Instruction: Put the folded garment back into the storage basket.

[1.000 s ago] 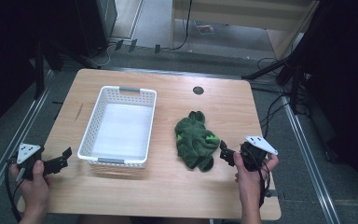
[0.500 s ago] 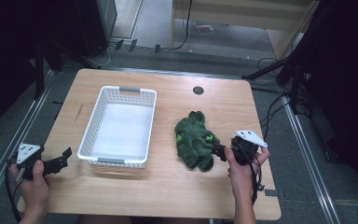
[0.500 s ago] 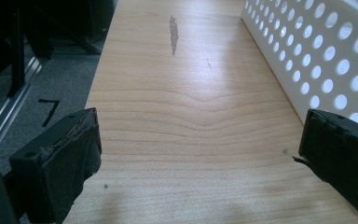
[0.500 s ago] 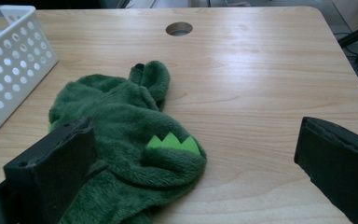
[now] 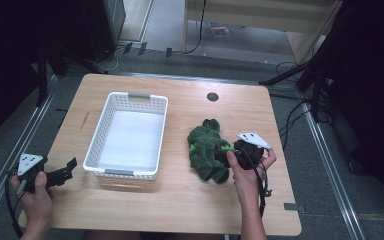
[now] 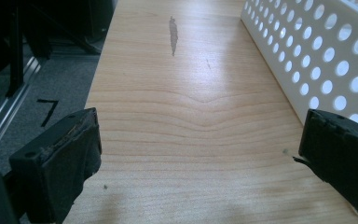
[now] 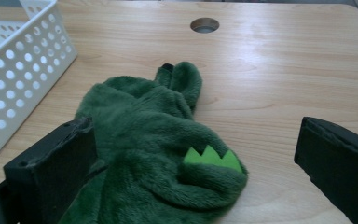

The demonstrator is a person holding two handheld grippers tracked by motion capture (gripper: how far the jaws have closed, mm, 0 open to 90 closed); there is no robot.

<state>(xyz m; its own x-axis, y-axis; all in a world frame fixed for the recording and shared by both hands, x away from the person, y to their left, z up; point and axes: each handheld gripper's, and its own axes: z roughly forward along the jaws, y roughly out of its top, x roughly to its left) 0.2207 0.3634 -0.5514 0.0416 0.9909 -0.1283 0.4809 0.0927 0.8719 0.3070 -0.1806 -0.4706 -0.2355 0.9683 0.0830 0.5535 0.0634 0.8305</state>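
Note:
A green plush toy [image 5: 206, 149] with a light green zigzag patch lies crumpled on the wooden table [image 5: 180, 205], right of the white perforated basket [image 5: 100, 134]. In the right gripper view the plush toy [image 7: 154, 140] lies between my open jaws, its patch toward the right jaw. My right gripper [image 5: 223, 152] is open at the toy's right edge. My left gripper [image 5: 66, 169] is open near the table's front left corner, beside the basket, with nothing between its jaws. The left gripper view has the basket wall [image 6: 326, 60] at the right.
The basket is empty. A round cable hole [image 5: 212, 97] is in the table's far side. Dark stands and cables ring the table on the floor. Bare wood lies in front of the basket and the toy.
My right gripper has moved left onto the toy's right edge, so the toy now lies between its jaws. The left gripper has stayed put.

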